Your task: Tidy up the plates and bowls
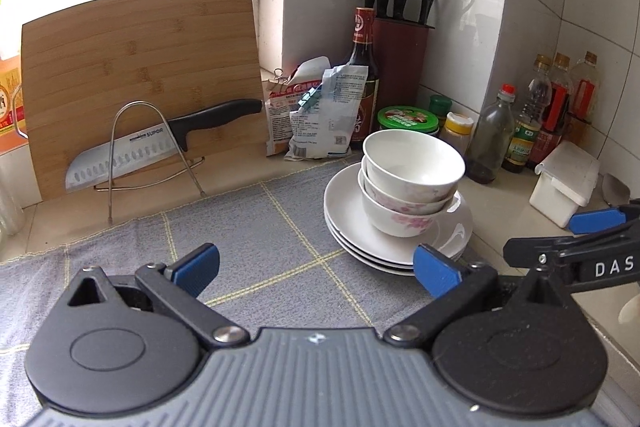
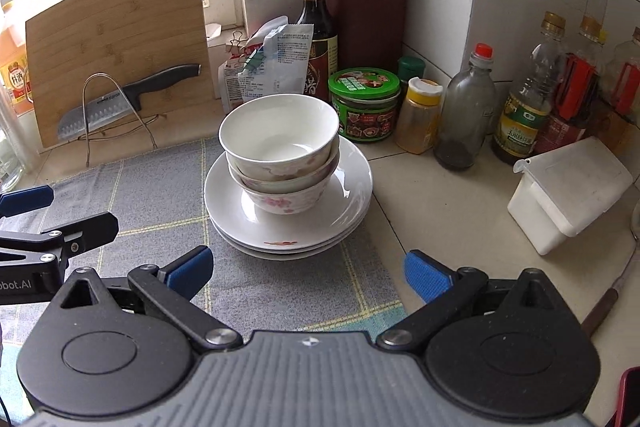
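Right wrist view puts the stack of three bowls (image 2: 282,155) at centre, nested upright, white with pink flowers on the outside, standing on a stack of white plates (image 2: 344,211). The plates sit at the right edge of a grey checked cloth (image 2: 152,203) and reach just past it onto the beige tabletop (image 2: 440,211). Nothing grips the dishes: the right hand-held gripper (image 2: 308,271) hovers in front of the plates with its blue pads spread wide and nothing between them, and the left hand-held gripper (image 1: 316,267) hangs to the left over the cloth, equally wide and empty, its right pad in front of the plates' near rim in its own camera.

Just behind the bowls stand a green-lidded jar (image 2: 364,107), a yellow-capped spice bottle (image 2: 420,115), a dark sauce bottle (image 2: 318,31) and clipped paper packets (image 2: 272,67). A maroon knife block (image 2: 366,23) with black handles and scissors stands against the tiled wall. To the right are a red-capped glass bottle (image 2: 466,107), several oil bottles (image 2: 524,99) and a white lidded plastic box (image 2: 568,191). Far left, a bamboo cutting board (image 1: 140,75) leans at the window, with a santoku knife (image 1: 160,147) resting in a wire rack (image 1: 136,151) in front of it
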Demonstrator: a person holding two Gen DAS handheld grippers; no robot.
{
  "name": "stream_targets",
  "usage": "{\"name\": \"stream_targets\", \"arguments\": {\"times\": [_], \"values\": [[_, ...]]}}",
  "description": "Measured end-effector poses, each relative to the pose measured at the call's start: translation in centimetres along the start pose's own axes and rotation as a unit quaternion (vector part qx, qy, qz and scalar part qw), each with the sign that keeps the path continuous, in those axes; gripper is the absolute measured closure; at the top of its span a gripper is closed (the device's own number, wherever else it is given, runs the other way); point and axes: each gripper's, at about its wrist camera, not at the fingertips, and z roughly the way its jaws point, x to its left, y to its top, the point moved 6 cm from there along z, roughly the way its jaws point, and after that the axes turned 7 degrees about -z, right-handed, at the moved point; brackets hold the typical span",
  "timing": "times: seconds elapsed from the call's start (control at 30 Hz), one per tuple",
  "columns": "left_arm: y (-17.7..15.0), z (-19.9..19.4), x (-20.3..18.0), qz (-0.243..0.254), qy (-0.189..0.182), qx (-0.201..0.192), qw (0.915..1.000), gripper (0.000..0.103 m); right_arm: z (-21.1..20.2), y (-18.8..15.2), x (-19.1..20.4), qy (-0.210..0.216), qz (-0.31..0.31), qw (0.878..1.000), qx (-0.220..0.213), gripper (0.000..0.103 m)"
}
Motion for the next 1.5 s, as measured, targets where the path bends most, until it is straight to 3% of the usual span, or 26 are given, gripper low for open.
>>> {"name": "stream_targets", "arguments": {"times": [1.5], "values": [[0.4, -0.8, -0.8, 0.002, 0.026, 0.002, 0.9997, 0.001, -1.2, -0.2, 0.7, -0.003, 0.013, 1.0, -0.01, 0.0]]}}
